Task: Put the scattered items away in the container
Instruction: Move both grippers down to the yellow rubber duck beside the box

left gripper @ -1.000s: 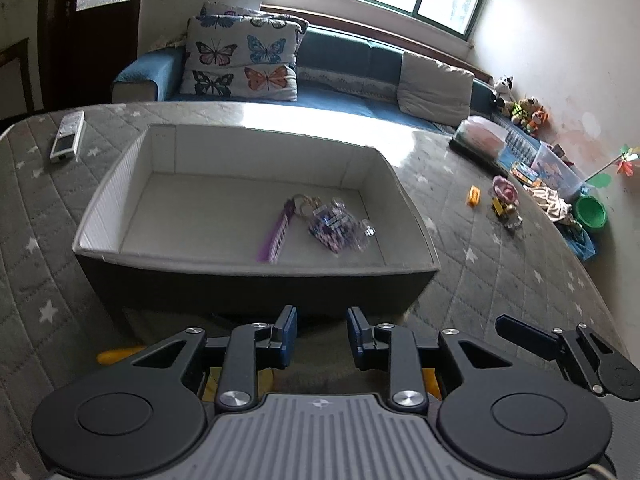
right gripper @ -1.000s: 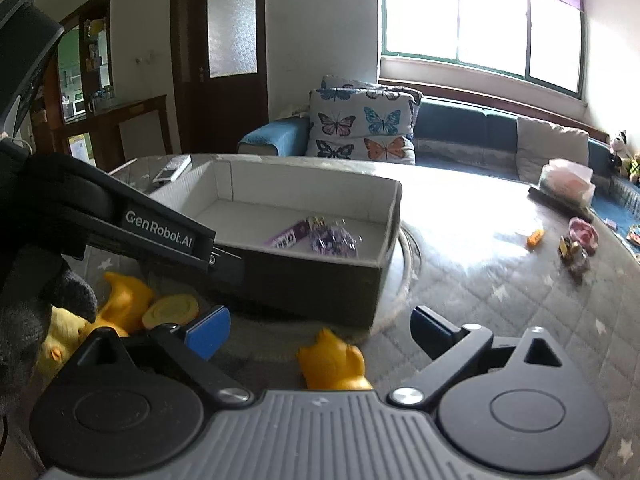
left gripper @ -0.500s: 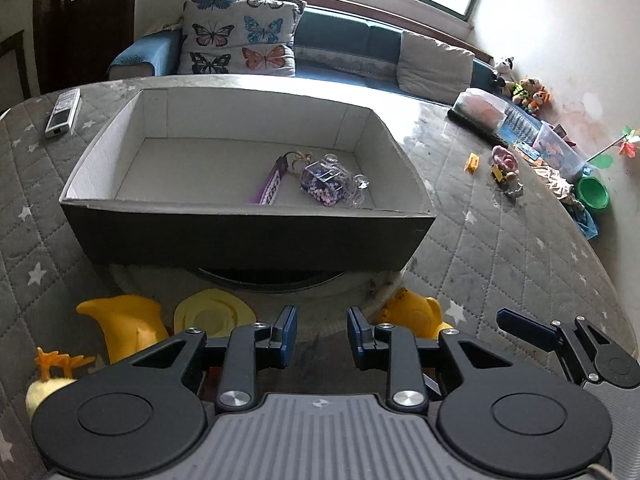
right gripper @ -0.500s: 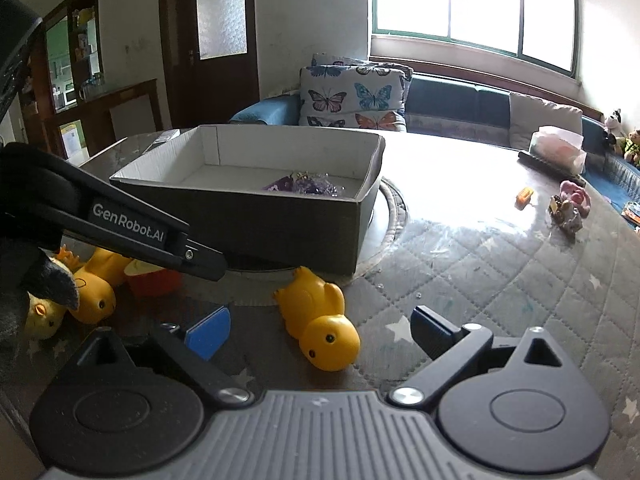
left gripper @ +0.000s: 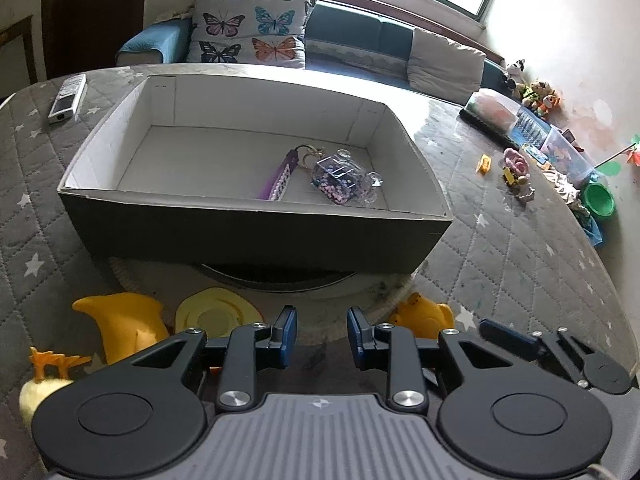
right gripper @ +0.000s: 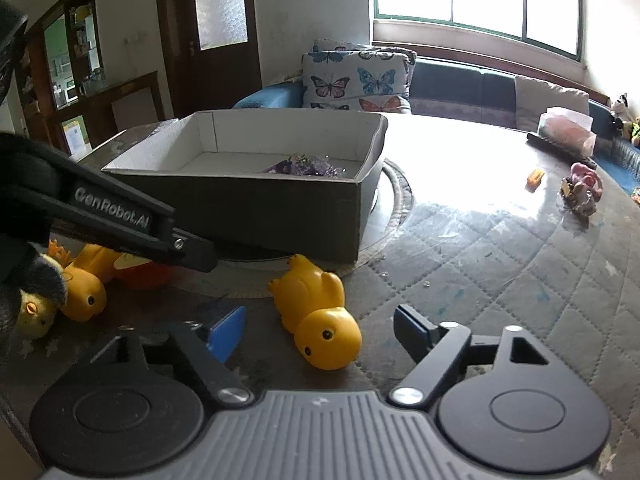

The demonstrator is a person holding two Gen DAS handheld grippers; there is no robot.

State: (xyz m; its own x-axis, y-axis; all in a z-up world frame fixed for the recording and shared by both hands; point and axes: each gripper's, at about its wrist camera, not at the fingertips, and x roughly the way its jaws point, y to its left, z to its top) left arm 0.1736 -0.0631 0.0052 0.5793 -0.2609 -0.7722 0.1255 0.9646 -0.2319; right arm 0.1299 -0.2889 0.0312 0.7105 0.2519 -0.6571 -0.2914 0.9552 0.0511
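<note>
A grey cardboard box (left gripper: 248, 236) (right gripper: 280, 208) with a white inside stands on the table; a purple strap (left gripper: 280, 178) and a clear trinket (left gripper: 344, 182) lie in it. A yellow rubber duck (right gripper: 316, 306) lies on its side in front of the box, between the open jaws of my right gripper (right gripper: 320, 330); its tail shows in the left wrist view (left gripper: 424, 314). My left gripper (left gripper: 322, 336) is open a little and empty, low before the box. A second duck (left gripper: 124, 326) (right gripper: 86, 284), a yellow disc (left gripper: 216, 314) and a fuzzy chick (left gripper: 40, 388) (right gripper: 34, 316) lie at the left.
A remote (left gripper: 68, 98) lies left of the box. Small toys (left gripper: 514, 170) (right gripper: 582, 188) and an orange piece (left gripper: 485, 163) lie at the right, near a tissue pack (right gripper: 566, 130). A sofa with butterfly cushions (left gripper: 252, 32) is behind the table.
Both grippers have pulled back and down from the box. The ducks, disc and chick have come into the left wrist view, and the duck now lies between the right jaws.
</note>
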